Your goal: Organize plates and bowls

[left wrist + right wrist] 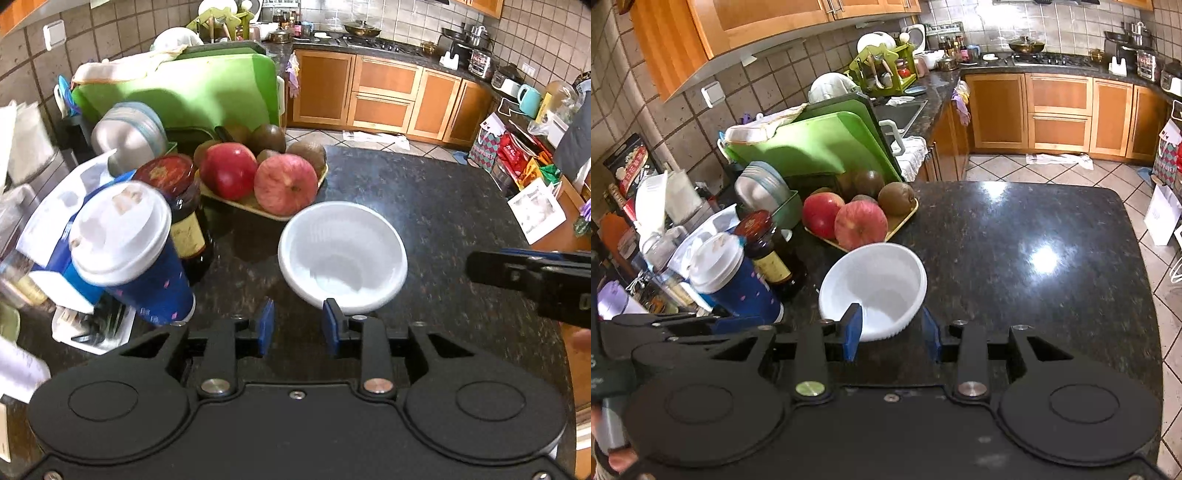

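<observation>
A white ribbed bowl [343, 254] [875, 284] stands upright on the dark granite counter [443, 221] [1015, 240], just in front of the fruit tray. My left gripper [298, 321] is open with nothing between its blue pads; its right pad sits just short of the bowl's near rim. My right gripper [891, 332] is open too. The bowl's near rim shows in its gap, but neither pad presses on it. Each gripper also shows in the other's view: the right gripper [480, 267] to the right of the bowl, the left gripper [738, 323] to its left.
A yellow tray [221, 199] [901, 221] of apples and kiwis lies behind the bowl. Left of it are a blue lidded cup [122, 240] [727, 273] and a red-capped jar [173, 192] [761, 240]. Stacked metal dishes [129, 136] [762, 188] and green cutting boards [192, 88] [820, 140] stand behind.
</observation>
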Motion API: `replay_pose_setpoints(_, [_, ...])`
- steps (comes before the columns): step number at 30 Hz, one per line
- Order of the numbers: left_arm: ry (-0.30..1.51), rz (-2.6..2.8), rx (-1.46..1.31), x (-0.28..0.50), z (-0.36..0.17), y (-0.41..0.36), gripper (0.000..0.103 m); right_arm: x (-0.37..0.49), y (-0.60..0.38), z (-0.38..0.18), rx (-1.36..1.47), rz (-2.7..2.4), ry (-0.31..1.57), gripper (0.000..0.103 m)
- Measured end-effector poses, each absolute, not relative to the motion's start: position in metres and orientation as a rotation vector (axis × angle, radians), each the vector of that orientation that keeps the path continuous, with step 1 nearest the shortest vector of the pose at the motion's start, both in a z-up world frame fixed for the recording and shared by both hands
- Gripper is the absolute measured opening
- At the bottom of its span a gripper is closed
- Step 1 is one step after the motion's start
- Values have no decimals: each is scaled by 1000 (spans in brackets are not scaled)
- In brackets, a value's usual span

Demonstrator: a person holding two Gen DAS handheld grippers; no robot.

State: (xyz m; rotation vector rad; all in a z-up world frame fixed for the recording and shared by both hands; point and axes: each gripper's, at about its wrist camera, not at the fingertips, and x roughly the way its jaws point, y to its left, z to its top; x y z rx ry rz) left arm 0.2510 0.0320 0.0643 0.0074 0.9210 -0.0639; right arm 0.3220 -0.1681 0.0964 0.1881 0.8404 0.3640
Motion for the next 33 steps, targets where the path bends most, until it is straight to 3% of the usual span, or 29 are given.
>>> replay_pose_setpoints(10, [970,-62,-14,297,46,29,38,382,-160,56,216,334,945,26])
replay_pose_setpoints(14, [966,-58,14,305,39,26,33,395,-163,41,240,325,971,24])
replay_pose_setpoints(33, [984,-63,46,331,18,21,32,420,-156,12,213,332,998,24])
